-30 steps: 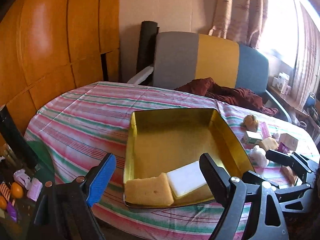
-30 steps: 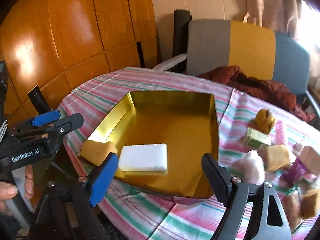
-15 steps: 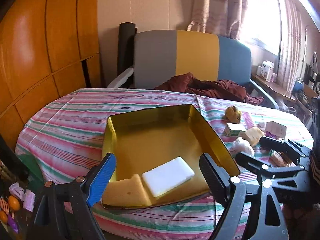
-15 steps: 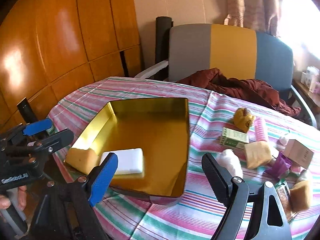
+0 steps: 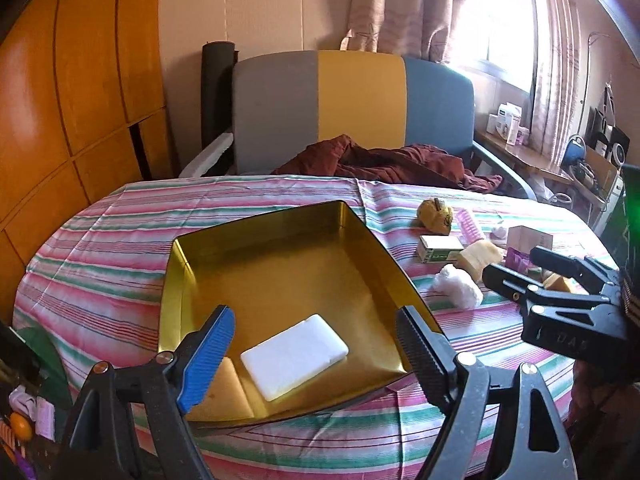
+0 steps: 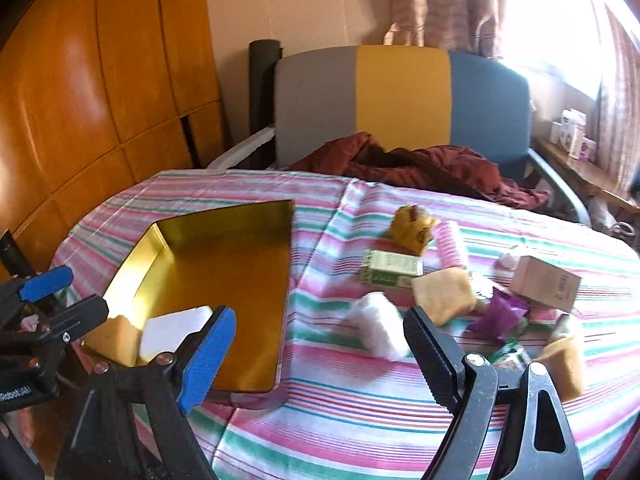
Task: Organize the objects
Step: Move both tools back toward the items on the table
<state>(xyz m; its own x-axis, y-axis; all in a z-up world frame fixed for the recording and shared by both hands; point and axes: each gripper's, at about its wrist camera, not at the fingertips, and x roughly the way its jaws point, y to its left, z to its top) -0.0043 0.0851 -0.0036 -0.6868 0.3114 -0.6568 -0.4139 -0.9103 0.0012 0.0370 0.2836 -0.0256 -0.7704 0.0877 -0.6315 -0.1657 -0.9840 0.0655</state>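
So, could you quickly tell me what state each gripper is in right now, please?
Left gripper: open, nothing held, jaws have just been closing slightly.
Right gripper: open, nothing held.

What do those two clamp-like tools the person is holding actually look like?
Both match: the left gripper and the right gripper are black plastic frames with silver screws and triangular cut-outs. Each has two ribbed fingers, one bright blue and one black. White lettering marks the left gripper's side. No cables show.
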